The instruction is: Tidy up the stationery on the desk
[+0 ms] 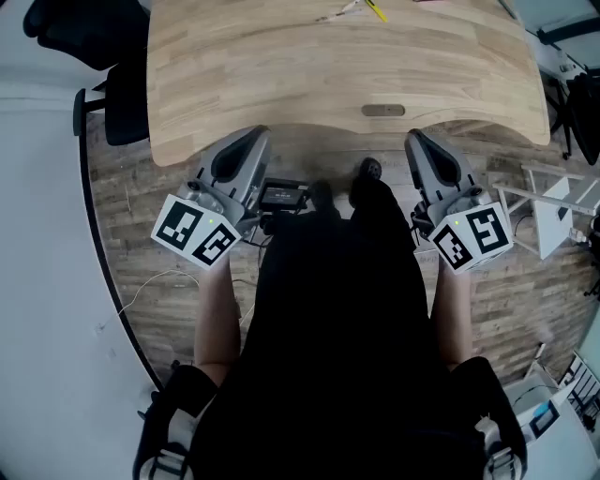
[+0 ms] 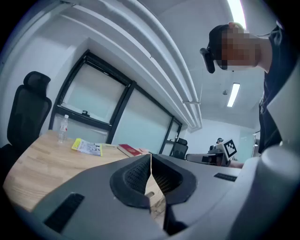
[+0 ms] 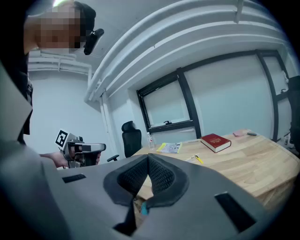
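The wooden desk (image 1: 281, 75) fills the top of the head view. On it a yellow pen (image 1: 375, 10) lies at the far edge. The right gripper view shows a red book (image 3: 216, 142), a yellow booklet (image 3: 169, 147), the yellow pen (image 3: 198, 159) and a small water bottle (image 3: 151, 139) on the desk. In the left gripper view the same booklet (image 2: 87, 147), book (image 2: 131, 150) and bottle (image 2: 62, 129) appear. My left gripper (image 1: 258, 133) and right gripper (image 1: 412, 137) are held low at the desk's near edge. Both are shut and hold nothing.
A black office chair (image 1: 122, 103) stands at the desk's left end. A white rack (image 1: 553, 206) is on the floor to the right. A black box (image 1: 284, 196) sits under the desk edge, between the grippers. A pink item (image 3: 240, 133) lies at the desk's far right.
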`<state>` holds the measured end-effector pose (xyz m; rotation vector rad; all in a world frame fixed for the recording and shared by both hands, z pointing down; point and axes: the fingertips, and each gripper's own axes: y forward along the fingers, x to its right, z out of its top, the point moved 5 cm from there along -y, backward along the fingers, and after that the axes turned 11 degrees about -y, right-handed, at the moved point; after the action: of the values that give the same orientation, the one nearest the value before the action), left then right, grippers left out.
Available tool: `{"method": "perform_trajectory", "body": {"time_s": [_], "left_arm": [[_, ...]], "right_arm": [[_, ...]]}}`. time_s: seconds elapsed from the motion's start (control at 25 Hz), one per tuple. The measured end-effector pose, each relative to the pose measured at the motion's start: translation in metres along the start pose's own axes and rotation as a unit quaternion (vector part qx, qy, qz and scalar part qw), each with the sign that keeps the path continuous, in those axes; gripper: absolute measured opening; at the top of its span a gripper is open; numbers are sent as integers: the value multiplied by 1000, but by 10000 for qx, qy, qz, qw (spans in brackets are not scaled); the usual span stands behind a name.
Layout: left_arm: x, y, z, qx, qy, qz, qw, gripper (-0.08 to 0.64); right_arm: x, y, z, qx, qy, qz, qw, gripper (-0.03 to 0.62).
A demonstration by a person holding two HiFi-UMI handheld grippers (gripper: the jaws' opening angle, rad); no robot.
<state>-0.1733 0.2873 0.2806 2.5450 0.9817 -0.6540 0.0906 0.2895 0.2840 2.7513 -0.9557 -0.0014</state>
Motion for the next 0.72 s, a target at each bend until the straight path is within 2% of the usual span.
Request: {"method": "perform_trajectory", "body": {"time_s": [0.24,0.48,0.72], "left_arm": [[4,2,6,-8,49,-108,9999,37],[4,9,9,-73,-15,-243,9997,37],[2,23,4,-260,-139,-427,9987,37]], "right_arm": [[-4,9,13,80,-127,97,9998,20],[1,16,16,109,25,4,9999,21],[7,21,10,-72,95,-108,9999,21]]}}
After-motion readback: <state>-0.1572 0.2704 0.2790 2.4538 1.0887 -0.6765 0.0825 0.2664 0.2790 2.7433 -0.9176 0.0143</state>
